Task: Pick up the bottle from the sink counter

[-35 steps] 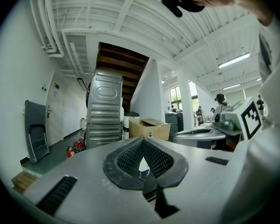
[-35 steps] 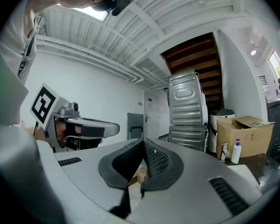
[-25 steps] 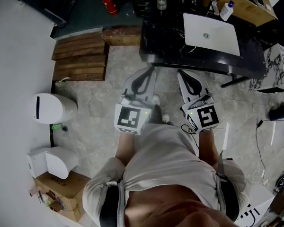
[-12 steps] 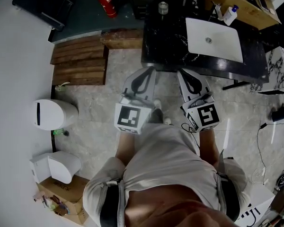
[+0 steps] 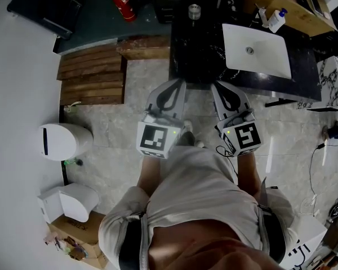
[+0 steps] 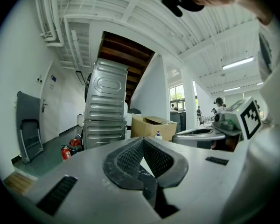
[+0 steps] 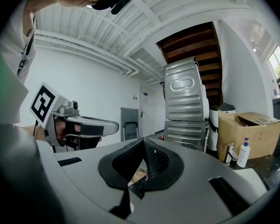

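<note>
A white bottle with a blue cap [image 5: 278,19] stands at the back right corner of the black sink counter [image 5: 198,61], behind the white basin [image 5: 256,49]. It also shows small in the left gripper view [image 6: 158,136] and beside the faucet in the right gripper view [image 7: 244,154]. My left gripper [image 5: 173,86] and right gripper [image 5: 223,89] are held side by side in front of the person, at the counter's near edge and well short of the bottle. Both are shut with nothing between the pads.
A metal can [image 5: 194,10] stands at the counter's back. A cardboard box [image 5: 293,1] lies behind the bottle. Wooden steps [image 5: 93,75] and a red fire extinguisher [image 5: 123,4] are to the left. White bins [image 5: 62,141] stand by the left wall. Stacked metal appliances [image 6: 105,106] rise ahead.
The counter and sink have slid slightly lower in the head view as the person steps closer. Both grippers keep their pose and stay shut.
</note>
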{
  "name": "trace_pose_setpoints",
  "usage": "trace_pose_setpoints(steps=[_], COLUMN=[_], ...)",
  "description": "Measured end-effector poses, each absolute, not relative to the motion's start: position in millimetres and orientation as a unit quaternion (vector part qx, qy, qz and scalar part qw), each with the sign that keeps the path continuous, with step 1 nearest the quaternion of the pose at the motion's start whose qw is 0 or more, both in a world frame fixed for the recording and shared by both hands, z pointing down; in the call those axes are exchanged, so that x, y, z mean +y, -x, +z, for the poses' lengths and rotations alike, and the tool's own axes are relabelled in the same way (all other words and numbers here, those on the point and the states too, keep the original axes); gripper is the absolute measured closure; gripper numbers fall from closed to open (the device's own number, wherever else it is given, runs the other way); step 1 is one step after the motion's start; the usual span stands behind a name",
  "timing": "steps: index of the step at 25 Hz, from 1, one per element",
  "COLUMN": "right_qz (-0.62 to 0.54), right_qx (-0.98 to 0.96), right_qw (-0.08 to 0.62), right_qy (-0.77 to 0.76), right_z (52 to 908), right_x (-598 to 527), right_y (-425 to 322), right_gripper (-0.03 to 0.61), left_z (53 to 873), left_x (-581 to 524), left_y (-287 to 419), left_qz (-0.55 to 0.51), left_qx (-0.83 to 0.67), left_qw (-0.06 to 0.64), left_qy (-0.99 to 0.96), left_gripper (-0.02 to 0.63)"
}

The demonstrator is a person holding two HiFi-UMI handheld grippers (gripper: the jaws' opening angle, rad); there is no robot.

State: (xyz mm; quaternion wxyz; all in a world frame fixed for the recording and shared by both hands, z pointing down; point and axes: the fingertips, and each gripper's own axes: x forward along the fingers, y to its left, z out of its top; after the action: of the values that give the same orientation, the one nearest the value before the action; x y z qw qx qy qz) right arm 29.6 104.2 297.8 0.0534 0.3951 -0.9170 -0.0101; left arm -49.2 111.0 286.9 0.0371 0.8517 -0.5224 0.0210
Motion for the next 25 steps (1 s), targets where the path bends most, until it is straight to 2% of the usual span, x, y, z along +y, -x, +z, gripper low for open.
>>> trace_pose_setpoints(steps=[25], right_qz=[-0.005], right_qx=[-0.894], right_qw=[0.070], right_qy=[-0.443], right_z=[300.3], right_x=[43.8], right_y=[-10.7], right_gripper=[0.586], left_z=[295.3], left_x=[37.7], left_y=[67.9], left_qz=[0.013], left_qx=[-0.476], left_qw=[0.054], left_qy=[-0.878], left_gripper=[0.612])
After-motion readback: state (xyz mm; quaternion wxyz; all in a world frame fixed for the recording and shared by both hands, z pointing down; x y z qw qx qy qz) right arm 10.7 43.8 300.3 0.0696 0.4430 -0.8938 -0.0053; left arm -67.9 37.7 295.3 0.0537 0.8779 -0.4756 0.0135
